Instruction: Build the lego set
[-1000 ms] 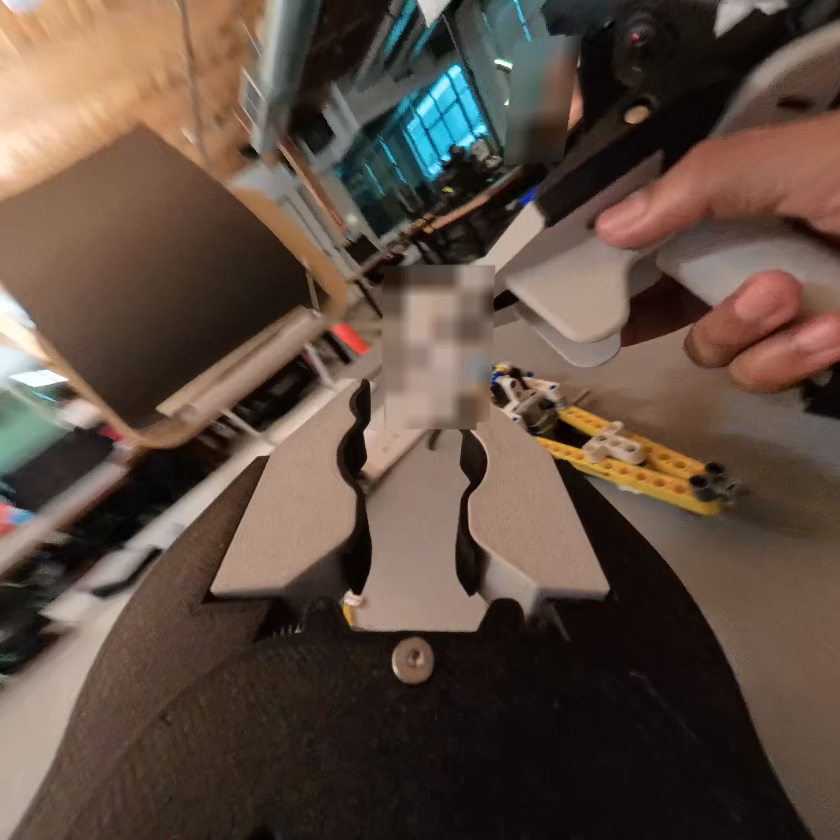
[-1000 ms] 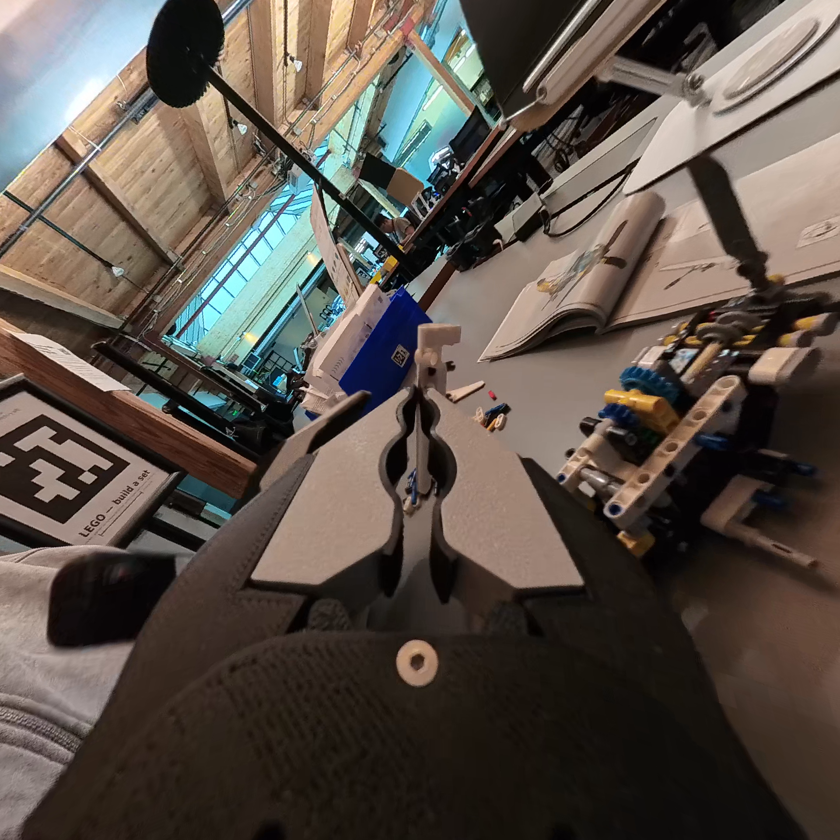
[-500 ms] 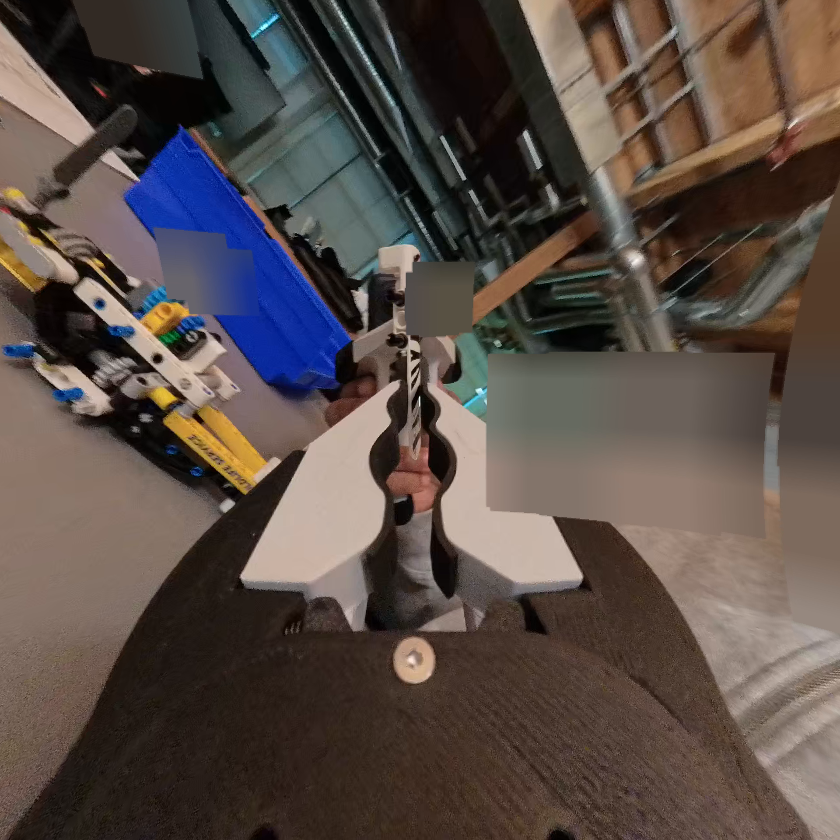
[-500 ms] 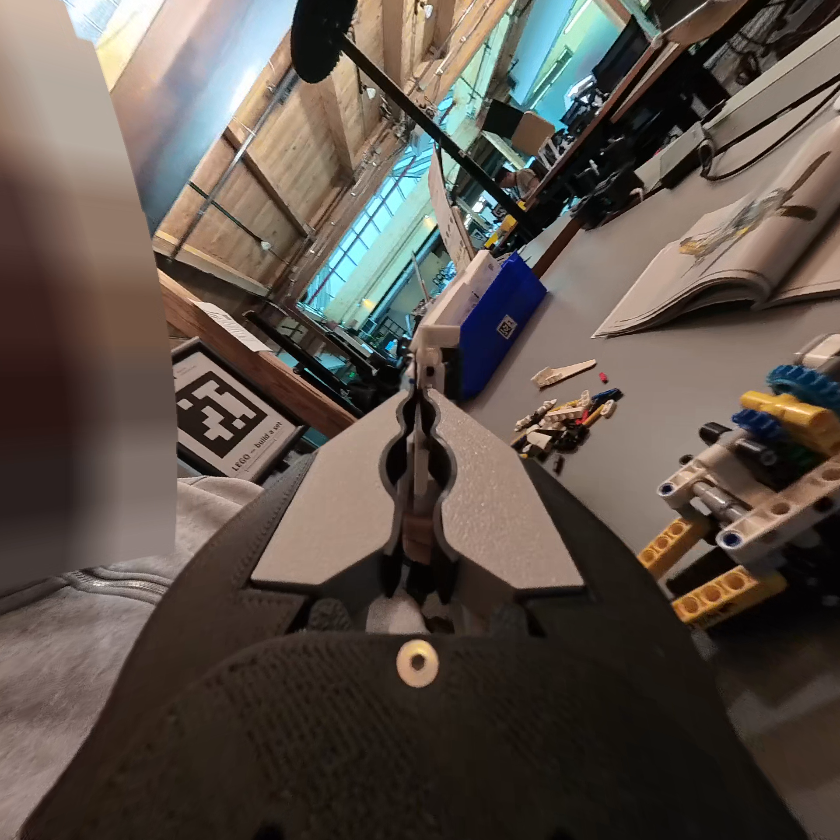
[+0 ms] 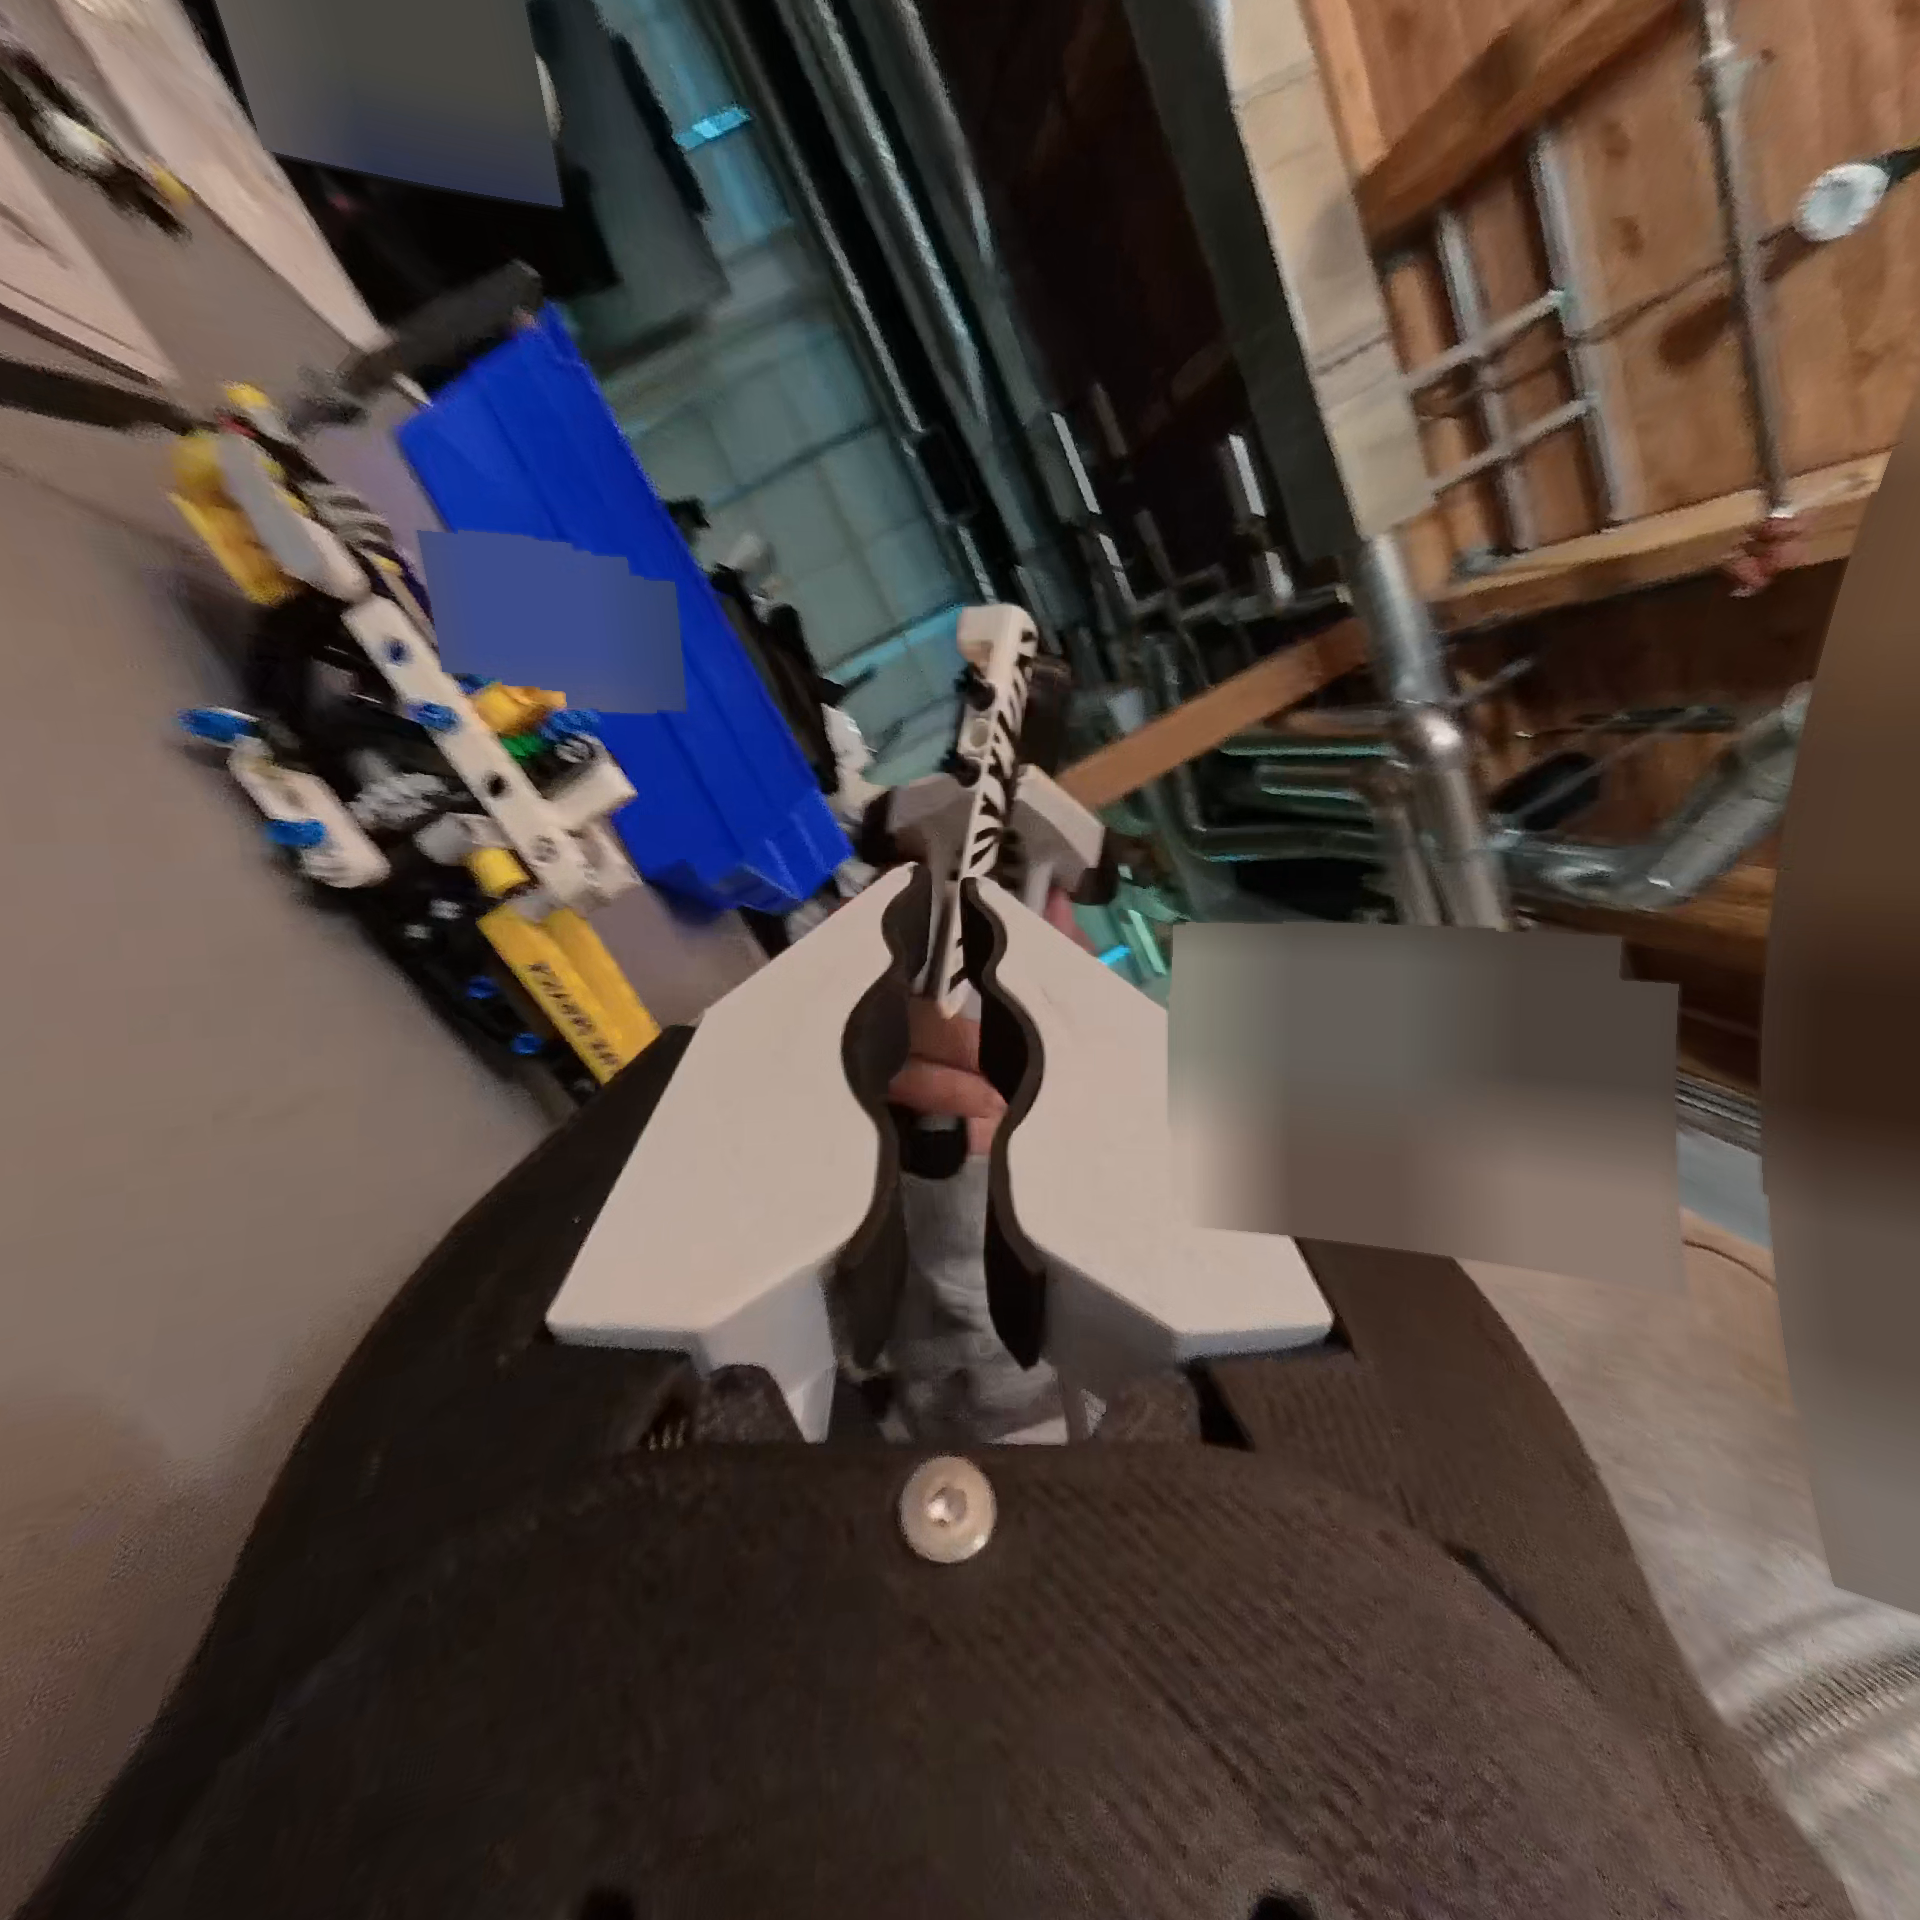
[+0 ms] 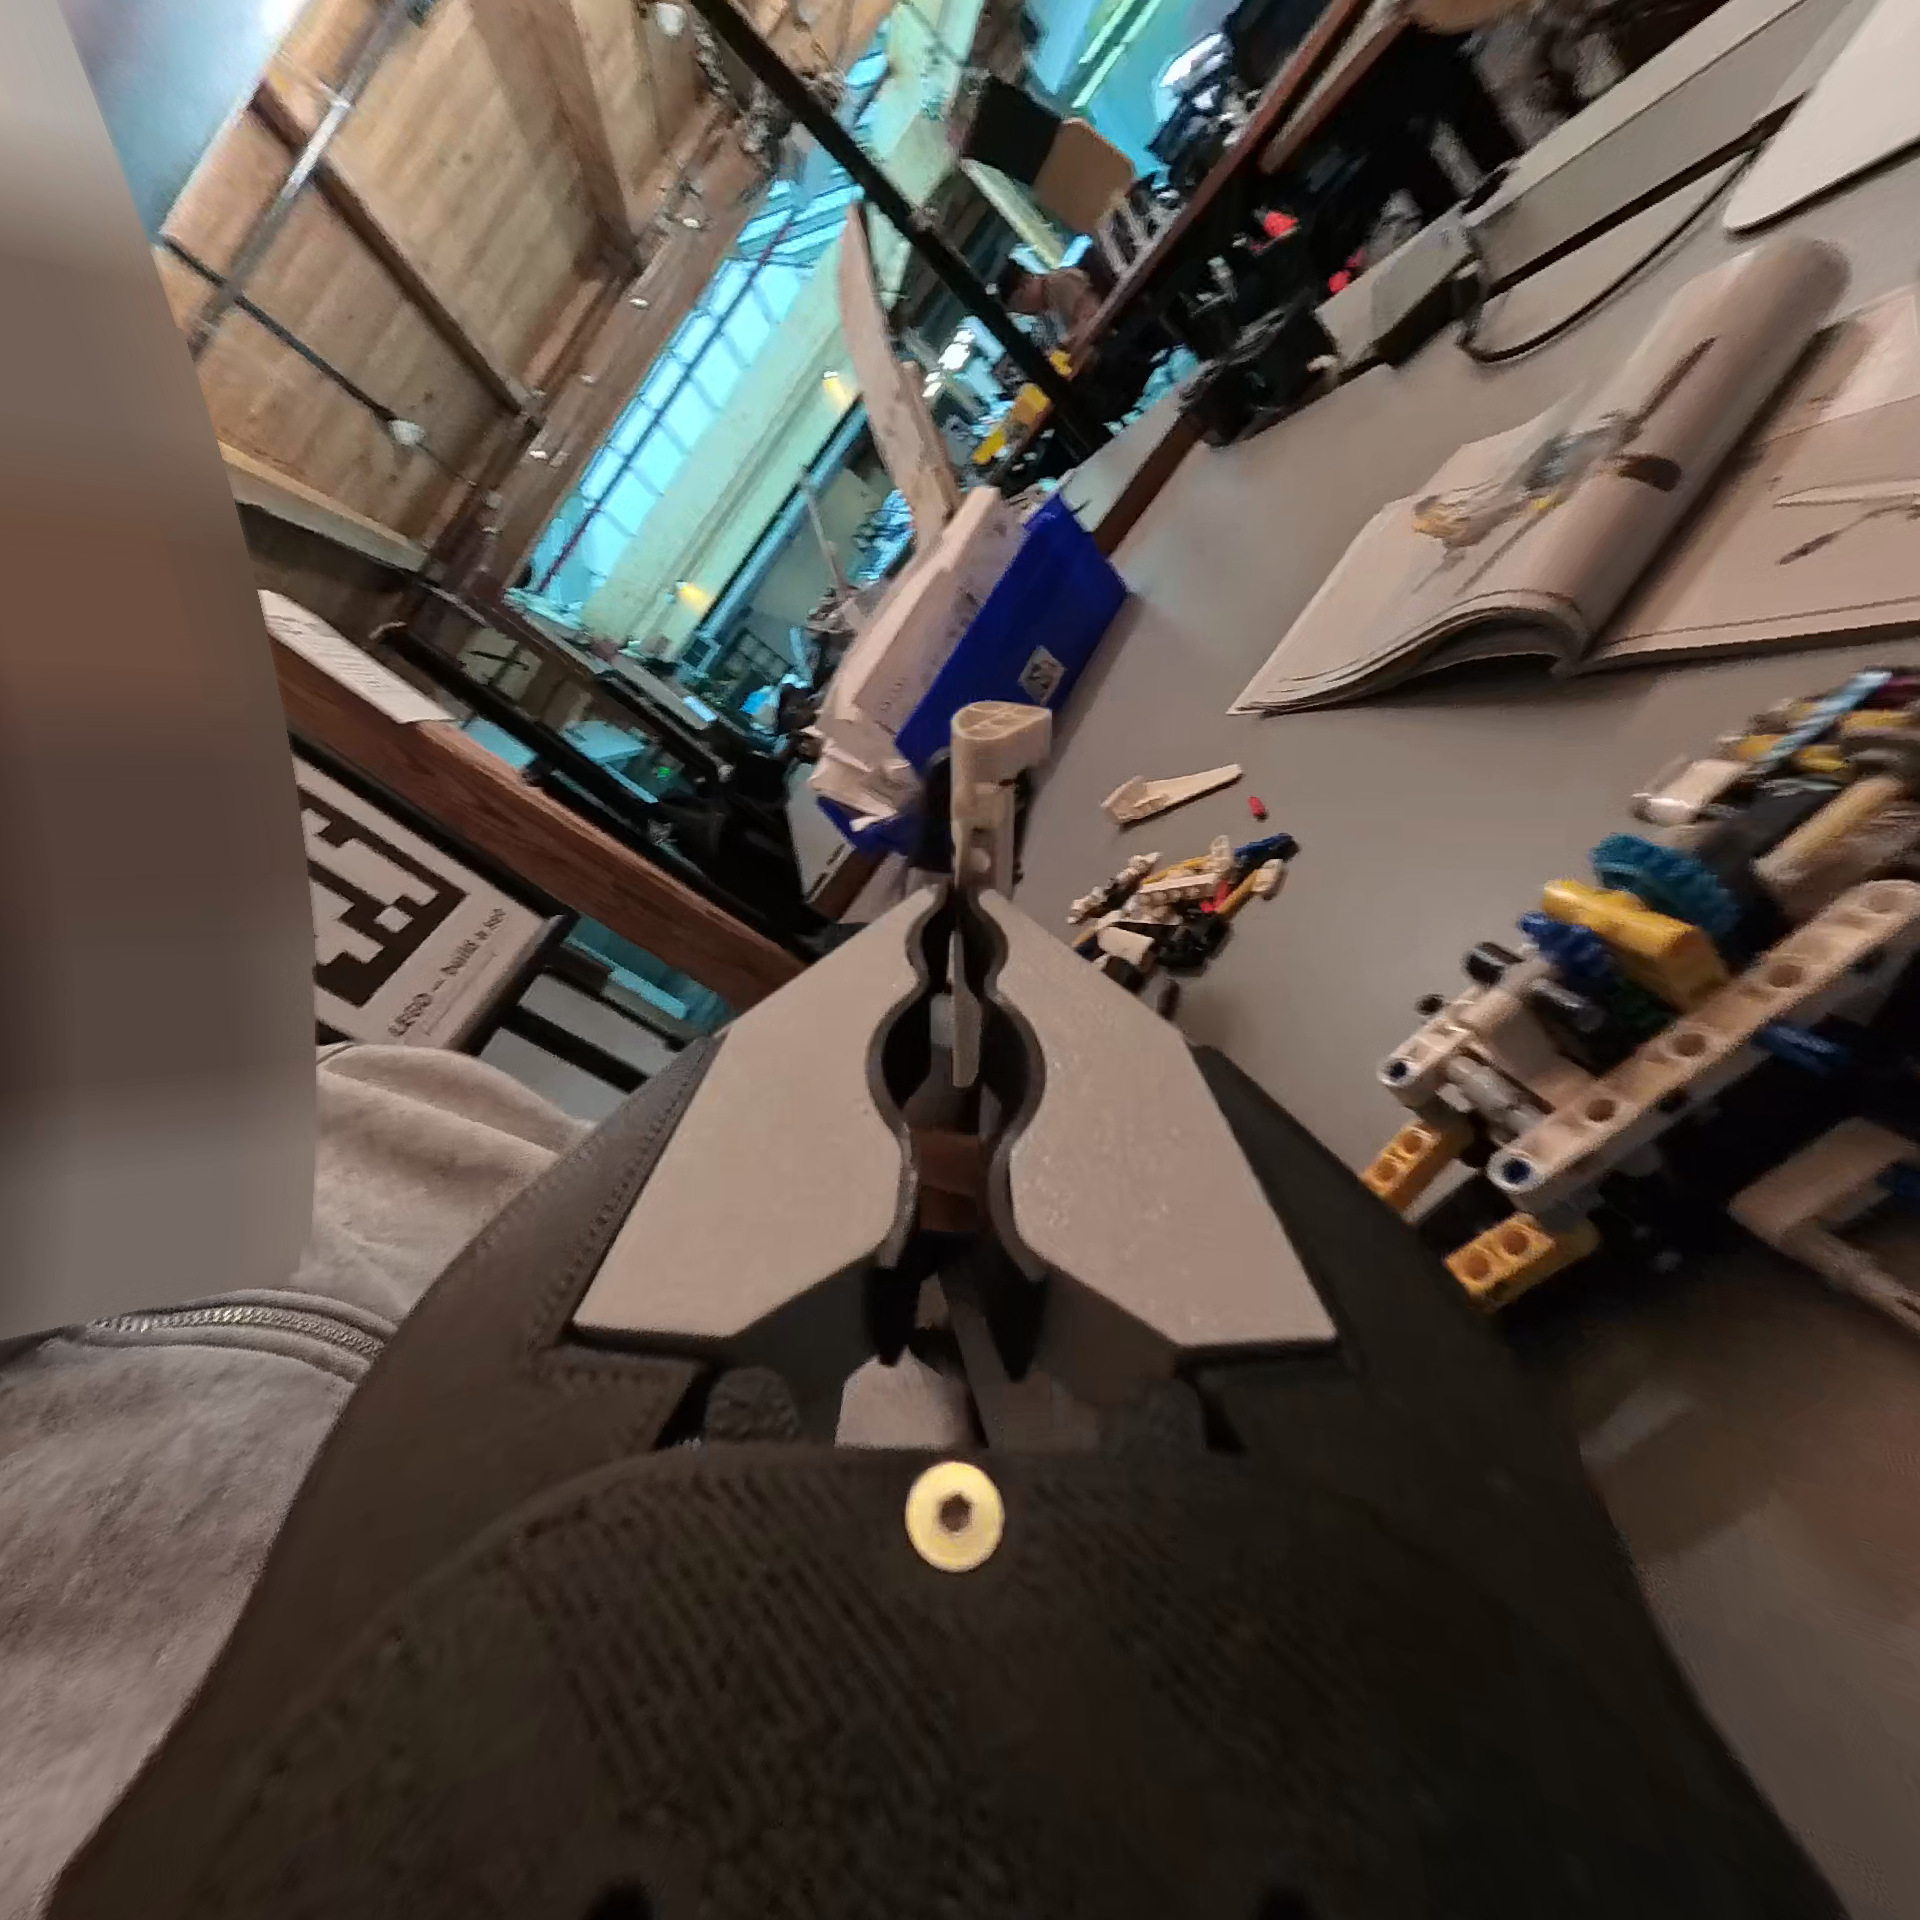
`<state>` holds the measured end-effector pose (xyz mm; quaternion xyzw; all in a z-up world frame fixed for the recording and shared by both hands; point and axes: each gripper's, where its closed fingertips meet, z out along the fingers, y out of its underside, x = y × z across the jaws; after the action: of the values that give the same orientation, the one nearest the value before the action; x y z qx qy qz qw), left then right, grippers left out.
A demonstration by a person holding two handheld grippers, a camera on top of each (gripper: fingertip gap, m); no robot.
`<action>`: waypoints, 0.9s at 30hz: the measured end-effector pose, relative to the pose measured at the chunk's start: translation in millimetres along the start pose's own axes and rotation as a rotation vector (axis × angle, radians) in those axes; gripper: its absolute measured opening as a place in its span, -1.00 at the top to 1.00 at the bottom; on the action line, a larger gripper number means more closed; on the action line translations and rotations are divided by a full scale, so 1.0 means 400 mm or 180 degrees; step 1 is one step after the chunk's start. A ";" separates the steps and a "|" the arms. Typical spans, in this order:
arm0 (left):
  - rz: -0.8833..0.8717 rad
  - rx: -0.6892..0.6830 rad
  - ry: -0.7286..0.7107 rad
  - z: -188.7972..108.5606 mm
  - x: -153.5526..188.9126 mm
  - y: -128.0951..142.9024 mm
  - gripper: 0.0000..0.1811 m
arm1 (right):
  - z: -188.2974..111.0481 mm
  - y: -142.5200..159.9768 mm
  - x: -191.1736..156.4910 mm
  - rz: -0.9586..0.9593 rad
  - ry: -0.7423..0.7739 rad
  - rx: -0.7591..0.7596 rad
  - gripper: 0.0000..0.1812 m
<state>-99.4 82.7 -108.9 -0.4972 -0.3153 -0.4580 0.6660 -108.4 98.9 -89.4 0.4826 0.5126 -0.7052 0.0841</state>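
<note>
My left gripper (image 5: 948, 896) is shut on a white Lego piece with black stripes (image 5: 992, 769), held in the air. In the left wrist view the right gripper's pale fingers (image 5: 1060, 831) clamp the same piece just beyond my tips, with a hand showing behind the jaws. In the right wrist view my right gripper (image 6: 966, 896) is shut on the white piece (image 6: 992, 764), which sticks up past the fingertips. The partly built Lego model (image 5: 468, 748) of white beams, yellow beams and blue pins lies on the grey table to the left, and in the right wrist view (image 6: 1662, 987) to the right.
A blue bin (image 5: 717, 800) stands behind the model, also in the right wrist view (image 6: 1023, 623). An open instruction booklet (image 6: 1558, 520) and a small pile of loose pieces (image 6: 1174, 894) lie on the table (image 6: 1351, 831). A grey sleeve (image 6: 208, 1403) is at lower left.
The left gripper was open and empty over the table; it swung up to the right gripper and closed on the striped piece. Both views have since shifted slightly.
</note>
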 end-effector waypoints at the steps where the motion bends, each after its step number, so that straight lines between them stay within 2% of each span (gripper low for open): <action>1: 0.0052 0.0023 -0.0137 -0.006 -0.015 -0.006 0.96 | -0.015 -0.010 0.007 0.0009 0.0108 0.0008 1.00; 4: 0.0225 -0.0115 -0.0544 -0.007 -0.058 0.011 0.97 | -0.058 -0.017 0.039 0.0077 0.0519 -0.0150 1.00; 6: 0.0498 -0.0427 -0.0959 0.000 -0.101 0.050 0.92 | -0.077 -0.001 0.064 0.0132 0.0823 -0.0414 1.00; 9: 0.0931 -0.0897 -0.1457 0.006 -0.152 0.098 0.56 | -0.080 0.037 0.092 0.0249 0.1155 -0.0865 1.00; 12: 0.1175 -0.1055 -0.1662 0.003 -0.170 0.105 0.45 | -0.062 0.080 0.119 0.0443 0.1374 -0.1255 1.00; 16: 0.0885 -0.1371 -0.1453 0.004 -0.161 0.132 0.36 | -0.040 0.100 0.143 0.0831 0.1578 -0.1329 1.00; 21: 0.0514 -0.1480 -0.1067 0.009 -0.137 0.137 0.30 | -0.051 0.122 0.156 0.1056 0.2054 -0.1417 1.00; 27: 0.0803 -0.1796 -0.1103 0.012 -0.147 0.178 0.16 | -0.057 0.145 0.151 0.1116 0.2429 -0.1652 1.00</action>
<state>-55.9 110.7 -185.6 -0.7669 -0.2209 -0.3501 0.4904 -90.6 113.4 -173.0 0.7486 0.5767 -0.3024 0.1252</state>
